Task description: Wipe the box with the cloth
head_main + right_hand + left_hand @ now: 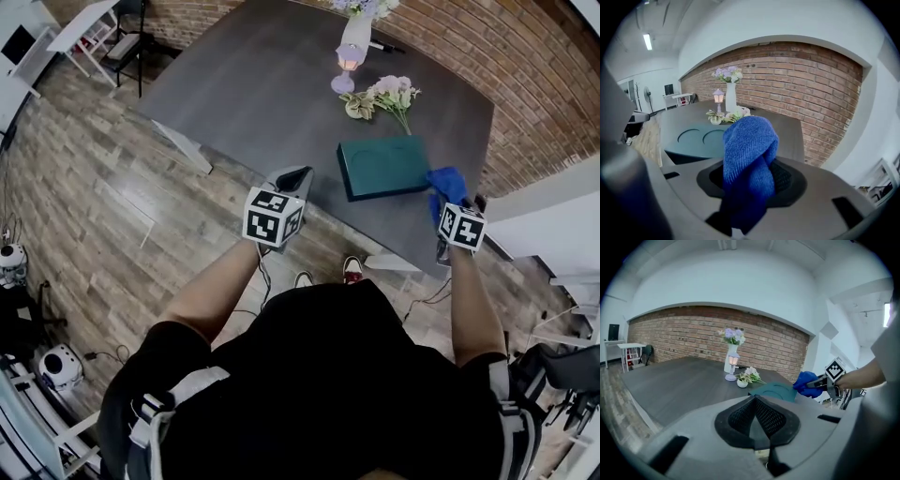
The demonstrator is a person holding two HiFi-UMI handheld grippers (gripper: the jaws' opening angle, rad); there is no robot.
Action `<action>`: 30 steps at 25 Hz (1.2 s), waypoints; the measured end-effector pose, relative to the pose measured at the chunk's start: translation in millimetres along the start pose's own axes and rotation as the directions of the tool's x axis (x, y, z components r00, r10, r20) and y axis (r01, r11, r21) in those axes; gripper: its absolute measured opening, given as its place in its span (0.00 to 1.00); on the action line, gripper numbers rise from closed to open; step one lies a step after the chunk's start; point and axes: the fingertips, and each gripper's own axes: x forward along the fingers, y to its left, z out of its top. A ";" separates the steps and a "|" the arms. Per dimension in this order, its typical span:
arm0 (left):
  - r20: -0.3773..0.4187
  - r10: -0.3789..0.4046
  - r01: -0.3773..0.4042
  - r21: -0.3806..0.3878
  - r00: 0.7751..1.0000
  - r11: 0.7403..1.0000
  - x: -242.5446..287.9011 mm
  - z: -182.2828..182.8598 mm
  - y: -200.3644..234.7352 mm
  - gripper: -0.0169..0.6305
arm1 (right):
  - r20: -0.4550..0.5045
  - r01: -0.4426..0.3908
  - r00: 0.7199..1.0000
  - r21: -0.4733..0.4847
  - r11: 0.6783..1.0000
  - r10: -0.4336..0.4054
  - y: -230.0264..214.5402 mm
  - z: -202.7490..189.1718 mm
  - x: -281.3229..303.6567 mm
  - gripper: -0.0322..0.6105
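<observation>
Head view: right tool point(444, 202) clamps the cloth point(447, 183) at the right edge of the box point(382, 166) on the tabletop point(262, 94), left tool point(292, 178) closed, empty, well left of the box, so wiping may skid the unbraced box.

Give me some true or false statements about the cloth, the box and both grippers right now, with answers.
1. The right gripper holds the blue cloth. True.
2. The left gripper grips the box. False: its jaws are shut on nothing, away from the box.
3. The box is red. False: it is dark green.
4. A vase stands on the table beyond the box. True.
</observation>
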 end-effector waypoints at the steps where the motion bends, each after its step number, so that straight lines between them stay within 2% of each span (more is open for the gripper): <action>1: 0.008 0.009 -0.009 -0.004 1.000 1.000 -6.0 -0.2 4.6 0.04 | 0.015 0.008 1.000 -0.001 1.000 -0.008 -0.1 9.8 -1.0 0.33; 5: 0.026 0.064 -0.063 -0.031 0.998 0.998 -35.1 -5.6 27.4 0.04 | 0.066 0.029 0.997 -0.020 0.999 -0.028 5.4 54.9 0.5 0.33; 8: 0.042 0.131 -0.128 -0.067 0.990 0.989 -66.4 -13.2 51.9 0.04 | 0.077 0.012 0.997 -0.069 0.998 -0.007 32.1 82.4 11.5 0.33; 13: 0.047 0.299 -0.288 -0.162 0.953 0.944 -123.3 -32.8 96.2 0.04 | 0.052 -0.115 0.990 -0.210 0.971 0.128 121.1 115.8 51.3 0.33; 17: 0.025 0.397 -0.382 -0.222 0.917 0.897 -169.2 -53.1 117.7 0.04 | -0.005 -0.267 0.960 -0.318 0.910 0.280 226.9 114.7 63.3 0.33; 19: 0.015 0.430 -0.414 -0.238 0.903 0.879 -183.7 -62.1 123.4 0.04 | -0.045 -0.391 0.915 -0.348 0.852 0.401 289.2 105.1 58.0 0.33; 22: 0.006 0.460 -0.445 -0.241 0.888 0.862 -194.6 -68.4 124.6 0.04 | -0.090 -0.600 0.786 -0.351 0.719 0.612 373.1 93.5 28.3 0.33; 24: 0.002 0.470 -0.456 -0.237 0.883 0.858 -195.7 -68.5 123.3 0.04 | -0.092 -0.679 0.710 -0.355 0.643 0.698 404.8 94.8 2.8 0.33; 25: 0.001 0.472 -0.459 -0.235 0.882 0.857 -194.4 -67.7 122.5 0.04 | -0.087 -0.703 0.681 -0.356 0.615 0.727 412.6 97.5 -7.7 0.33; 27: -0.001 0.470 -0.458 -0.231 0.882 0.859 -187.4 -64.8 120.0 0.04 | -0.065 -0.729 0.645 -0.349 0.588 0.761 412.2 107.1 -22.2 0.33; 29: -0.002 0.459 -0.448 -0.225 0.888 0.865 -173.9 -59.4 115.1 0.04 | -0.024 -0.735 0.635 -0.327 0.595 0.772 393.2 121.6 -30.0 0.33; 30: -0.001 0.448 -0.437 -0.220 0.894 0.872 -164.3 -55.8 111.1 0.04 | 0.002 -0.730 0.640 -0.313 0.608 0.769 377.5 129.6 -32.0 0.33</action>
